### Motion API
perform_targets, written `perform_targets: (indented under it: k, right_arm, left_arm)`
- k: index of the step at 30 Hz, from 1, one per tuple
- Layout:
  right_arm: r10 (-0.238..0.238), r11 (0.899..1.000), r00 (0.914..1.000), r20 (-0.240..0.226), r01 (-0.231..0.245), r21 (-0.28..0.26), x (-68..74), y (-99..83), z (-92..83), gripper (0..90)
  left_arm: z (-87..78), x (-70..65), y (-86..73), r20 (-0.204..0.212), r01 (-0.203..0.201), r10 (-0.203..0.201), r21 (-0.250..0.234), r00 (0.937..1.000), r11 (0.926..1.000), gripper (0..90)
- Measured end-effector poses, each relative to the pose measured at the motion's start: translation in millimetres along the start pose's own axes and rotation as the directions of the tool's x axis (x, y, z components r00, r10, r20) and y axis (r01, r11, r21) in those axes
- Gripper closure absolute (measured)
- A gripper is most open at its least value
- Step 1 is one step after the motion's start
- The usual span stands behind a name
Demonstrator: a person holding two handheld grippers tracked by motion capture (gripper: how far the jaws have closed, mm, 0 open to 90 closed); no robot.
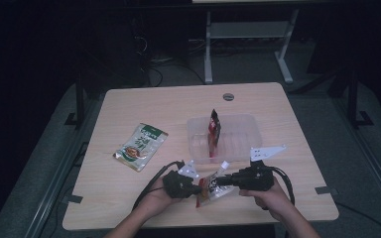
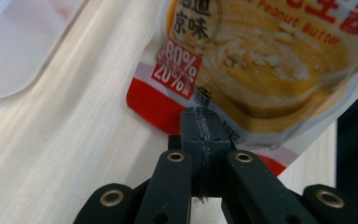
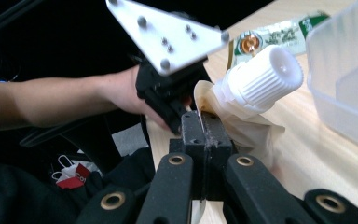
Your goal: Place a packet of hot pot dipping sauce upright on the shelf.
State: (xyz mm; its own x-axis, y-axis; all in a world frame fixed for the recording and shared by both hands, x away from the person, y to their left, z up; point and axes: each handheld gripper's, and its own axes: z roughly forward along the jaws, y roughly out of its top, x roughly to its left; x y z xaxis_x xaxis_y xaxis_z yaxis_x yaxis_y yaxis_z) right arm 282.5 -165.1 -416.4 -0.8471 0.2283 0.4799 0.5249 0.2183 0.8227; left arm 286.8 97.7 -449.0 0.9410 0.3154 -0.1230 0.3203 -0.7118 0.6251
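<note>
High view caught both grippers clenched on the peanut-butter pouch (image 1: 211, 187): left gripper (image 1: 199, 190) at nine o'clock, right gripper (image 1: 217, 181) at three.

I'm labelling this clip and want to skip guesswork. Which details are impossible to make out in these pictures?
- Spout pouch: in the high view both grippers cover its ends; its print is too small there.
- Its label in the left gripper view: cut off by the top and right edges.
- Red packet in the clear tray: print too small in the dim high view.
- Green packet: in the right gripper view the white cap and the tray hide most of it.
</note>
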Motion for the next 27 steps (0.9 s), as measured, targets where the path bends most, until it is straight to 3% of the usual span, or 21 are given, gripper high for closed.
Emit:
perform_targets:
  k: [10,15,21,27]
  right_arm:
    - [-0.054,0.998,0.9979,-0.036,0.053,-0.046,9.5,14.3,-0.5,90.0]
    - [-0.067,0.997,0.9973,-0.028,0.066,-0.051,11.2,18.3,-6.0,90.0]
    - [-0.078,0.996,0.9969,-0.008,0.078,-0.052,10.8,19.4,-11.7,90.0]
    - [-0.077,0.996,0.9970,0.004,0.077,-0.047,10.4,21.5,-16.2,90.0]
  left_arm:
    - [4.9,-10.5,3.5,0.031,-0.034,0.034,0.008,0.9990,0.9994,89.6]
    - [2.0,-9.1,1.3,0.030,-0.017,0.018,-0.001,0.9994,0.9998,88.3]
    - [-7.9,-4.2,-5.1,0.034,-0.003,0.003,0.002,0.9994,1.0000,81.0]
    - [-29.2,4.2,-16.3,0.016,0.021,-0.020,-0.015,0.9997,0.9997,73.4]
